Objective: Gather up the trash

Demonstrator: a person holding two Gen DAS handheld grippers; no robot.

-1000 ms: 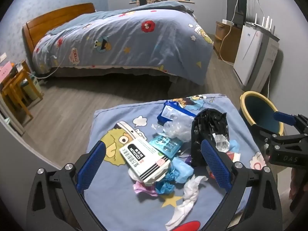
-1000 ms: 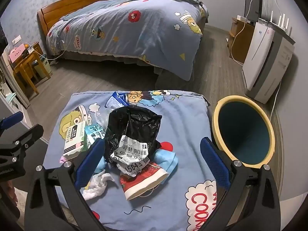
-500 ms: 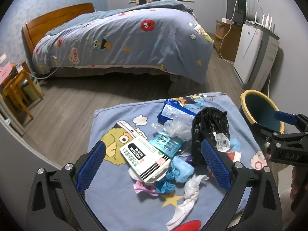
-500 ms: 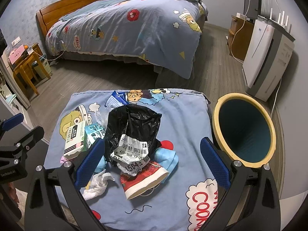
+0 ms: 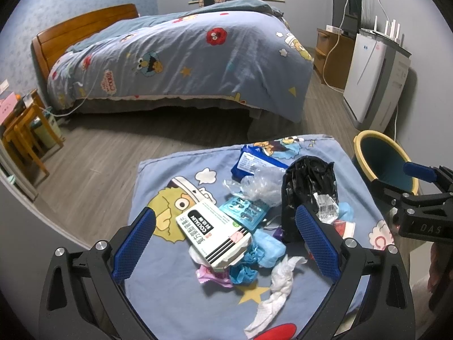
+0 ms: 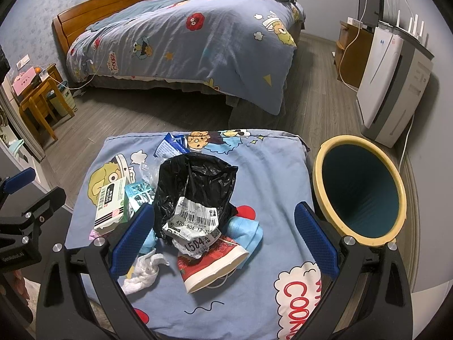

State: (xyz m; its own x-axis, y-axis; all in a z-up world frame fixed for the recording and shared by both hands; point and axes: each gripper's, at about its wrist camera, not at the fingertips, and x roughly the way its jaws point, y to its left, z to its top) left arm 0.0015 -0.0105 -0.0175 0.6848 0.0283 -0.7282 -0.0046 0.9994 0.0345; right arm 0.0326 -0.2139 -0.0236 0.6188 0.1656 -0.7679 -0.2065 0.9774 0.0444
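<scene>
A heap of trash lies on a cartoon-print cloth (image 6: 271,170) spread over a desk, with the yellow-rimmed bin (image 6: 359,141) just beside its right edge. Both the left hand-held gripper (image 5: 225,243) and the right hand-held gripper (image 6: 223,239) hover above the pile, jaws spread wide and holding nothing.

The crumpled black bag (image 6: 195,184), with a barcode label (image 6: 195,221) stuck to it, looks light, soft and slippery; a pinch on a bunched fold near its top should hold better than one on a flat face. The white carton (image 5: 212,232) looks stiff and light, best taken across its narrow sides. The twisted tissue (image 5: 271,297), blue wrappers (image 5: 266,246) and clear plastic (image 5: 260,184) will likely squash flat, so the jaws must close fully on them.
</scene>
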